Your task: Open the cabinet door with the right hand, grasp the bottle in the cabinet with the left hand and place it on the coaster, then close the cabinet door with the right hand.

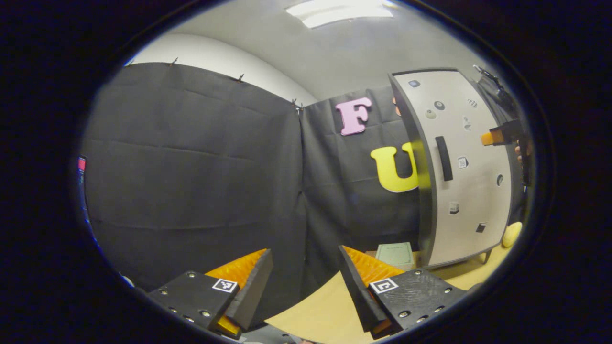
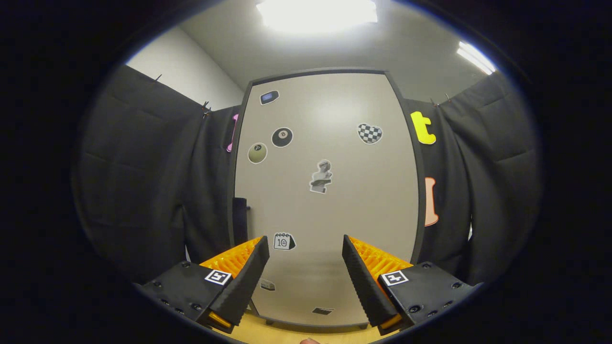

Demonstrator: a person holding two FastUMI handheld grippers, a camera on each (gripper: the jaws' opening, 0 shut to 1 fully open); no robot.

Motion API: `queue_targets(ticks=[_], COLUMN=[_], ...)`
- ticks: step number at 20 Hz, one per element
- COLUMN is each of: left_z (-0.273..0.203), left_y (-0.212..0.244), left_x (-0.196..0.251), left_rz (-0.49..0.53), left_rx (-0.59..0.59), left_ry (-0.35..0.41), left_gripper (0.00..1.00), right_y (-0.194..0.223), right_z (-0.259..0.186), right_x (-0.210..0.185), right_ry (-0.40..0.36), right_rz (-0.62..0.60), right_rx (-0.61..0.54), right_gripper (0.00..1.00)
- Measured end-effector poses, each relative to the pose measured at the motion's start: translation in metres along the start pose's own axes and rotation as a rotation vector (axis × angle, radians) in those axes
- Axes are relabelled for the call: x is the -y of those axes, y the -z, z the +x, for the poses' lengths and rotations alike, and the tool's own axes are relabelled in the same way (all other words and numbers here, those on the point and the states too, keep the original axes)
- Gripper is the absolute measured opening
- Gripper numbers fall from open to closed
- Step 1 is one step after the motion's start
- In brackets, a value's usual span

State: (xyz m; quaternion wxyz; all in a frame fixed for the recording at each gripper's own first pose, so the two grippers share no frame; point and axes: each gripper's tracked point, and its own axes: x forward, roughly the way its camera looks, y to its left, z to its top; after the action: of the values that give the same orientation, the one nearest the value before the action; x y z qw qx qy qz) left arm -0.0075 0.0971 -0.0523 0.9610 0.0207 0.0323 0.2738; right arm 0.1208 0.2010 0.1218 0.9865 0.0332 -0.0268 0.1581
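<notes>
In the right gripper view, the right gripper (image 2: 306, 267) faces one cabinet door (image 2: 330, 200) head-on, its two fingers spread wide with nothing between them. The door stands closed. Its pale front carries small stickers: eight can be counted here, among them a black ball, a pale ball, a checkered heart, a bust and a calendar. One dark handle (image 2: 240, 220) sits at the door's left edge. In the left gripper view, the left gripper (image 1: 306, 282) is also spread apart and empty, held over the tan table (image 1: 315, 315). The same cabinet stands to its right, and its handle (image 1: 444, 158) shows as one dark vertical bar. One green square coaster (image 1: 395, 254) lies on the table just beside the cabinet's foot. One yellow rounded object (image 1: 512, 233) sits past the cabinet's far side. The bottle cannot be seen.
</notes>
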Motion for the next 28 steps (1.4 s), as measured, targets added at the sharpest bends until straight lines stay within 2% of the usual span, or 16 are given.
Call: queue_targets(ticks=[1, 2, 4, 6, 10, 15, 17, 19, 21, 22, 23, 24, 25, 26, 27, 28], left_z=[-0.004, -0.006, -0.012, -0.015, -0.019, -0.023, -0.022, -0.021, -0.019, -0.017, -0.015, -0.013, -0.011, -0.008, -0.005, -0.003], left_y=[0.002, 0.004, 0.011, 0.016, 0.025, 0.034, 0.038, 0.043, 0.043, 0.042, 0.042, 0.04, 0.04, 0.038, 0.037, 0.035], left_x=[-0.012, -0.025, -0.047, -0.062, -0.082, -0.101, -0.105, -0.109, -0.112, -0.114, -0.112, -0.111, -0.109, -0.106, -0.101, -0.098], left_rz=[0.003, 0.006, 0.011, 0.01, 0.018, 0.017, 0.016, 0.019, 0.024, 0.027, 0.029, 0.031, 0.033, 0.033, 0.033, 0.03], left_rx=[-0.004, -0.008, -0.017, -0.029, -0.047, -0.062, -0.073, -0.081, -0.084, -0.083, -0.082, -0.079, -0.075, -0.071, -0.067, -0.062], left_ry=[-0.02, -0.039, -0.07, -0.095, -0.131, -0.157, -0.158, -0.159, -0.157, -0.154, -0.147, -0.14, -0.128, -0.116, -0.102, -0.088], left_gripper=[0.85, 0.82, 0.84, 0.82, 0.84, 0.82, 0.82, 0.82, 0.82, 0.82, 0.82, 0.82, 0.82, 0.82, 0.82, 0.82], right_y=[0.0, 0.0, 0.0, 0.001, 0.007, 0.025, 0.035, 0.046, 0.056, 0.058, 0.058, 0.06, 0.059, 0.06, 0.059, 0.061], right_z=[0.008, 0.014, 0.026, 0.037, 0.059, 0.087, 0.097, 0.108, 0.115, 0.118, 0.117, 0.119, 0.118, 0.117, 0.119, 0.118], right_x=[-0.007, -0.014, -0.029, -0.043, -0.076, -0.103, -0.107, -0.108, -0.11, -0.114, -0.116, -0.115, -0.116, -0.116, -0.117, -0.117], right_ry=[-0.005, -0.012, -0.027, -0.034, -0.068, -0.053, -0.036, -0.019, -0.011, -0.021, -0.019, -0.014, -0.009, -0.008, -0.013, -0.024], right_rz=[0.002, 0.004, 0.003, -0.005, -0.013, -0.023, -0.038, -0.04, -0.016, 0.007, 0.024, 0.025, 0.025, 0.028, 0.022, 0.025], right_rx=[-0.004, -0.009, -0.012, -0.015, -0.031, -0.093, -0.121, -0.16, -0.201, -0.21, -0.218, -0.23, -0.231, -0.248, -0.253, -0.269], right_gripper=[0.97, 0.97, 0.98, 0.98, 0.97, 0.97, 0.94, 0.87, 0.7, 0.51, 0.48, 0.37, 0.4, 0.34, 0.21, 0.15])
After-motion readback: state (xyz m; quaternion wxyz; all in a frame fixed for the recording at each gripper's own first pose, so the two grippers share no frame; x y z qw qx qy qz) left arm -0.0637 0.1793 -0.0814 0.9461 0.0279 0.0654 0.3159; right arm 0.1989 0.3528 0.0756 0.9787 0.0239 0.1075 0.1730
